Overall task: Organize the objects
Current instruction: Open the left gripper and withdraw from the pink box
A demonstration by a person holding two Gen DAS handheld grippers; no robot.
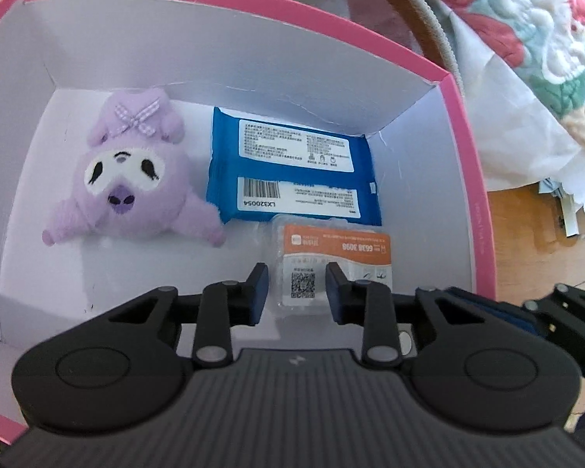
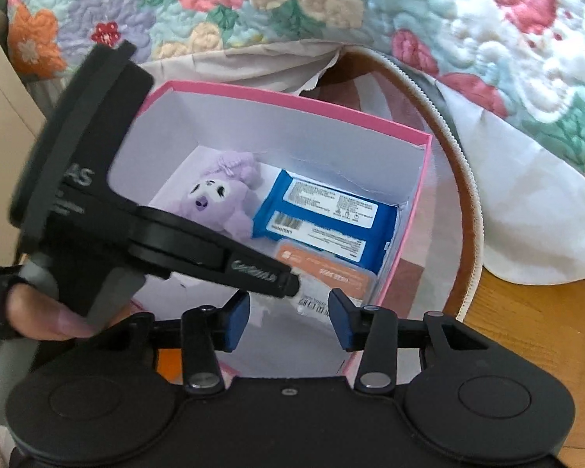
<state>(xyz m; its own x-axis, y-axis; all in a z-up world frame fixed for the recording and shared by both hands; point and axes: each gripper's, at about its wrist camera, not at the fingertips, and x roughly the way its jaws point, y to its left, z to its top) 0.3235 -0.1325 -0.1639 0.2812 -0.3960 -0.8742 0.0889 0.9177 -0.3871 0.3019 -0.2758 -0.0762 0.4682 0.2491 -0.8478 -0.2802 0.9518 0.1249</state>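
An open pink box (image 1: 466, 163) with a white inside holds a purple plush toy (image 1: 128, 179), a blue wipes pack (image 1: 292, 167) and a clear case with an orange label (image 1: 335, 261). My left gripper (image 1: 297, 292) is open inside the box, its fingers either side of the case's near end without touching it. My right gripper (image 2: 288, 319) is open and empty above the box's near right corner (image 2: 405, 234). In the right wrist view the plush (image 2: 218, 202), the wipes (image 2: 323, 218) and the case (image 2: 327, 273) show too, partly behind the left gripper body (image 2: 97, 202).
A floral quilt (image 2: 331, 4) and white cloth (image 2: 526, 202) lie behind and right of the box. A brown zippered bag (image 2: 460, 148) curves around it. The wooden table (image 2: 534, 312) shows at right, with papers (image 1: 565, 210) near the edge.
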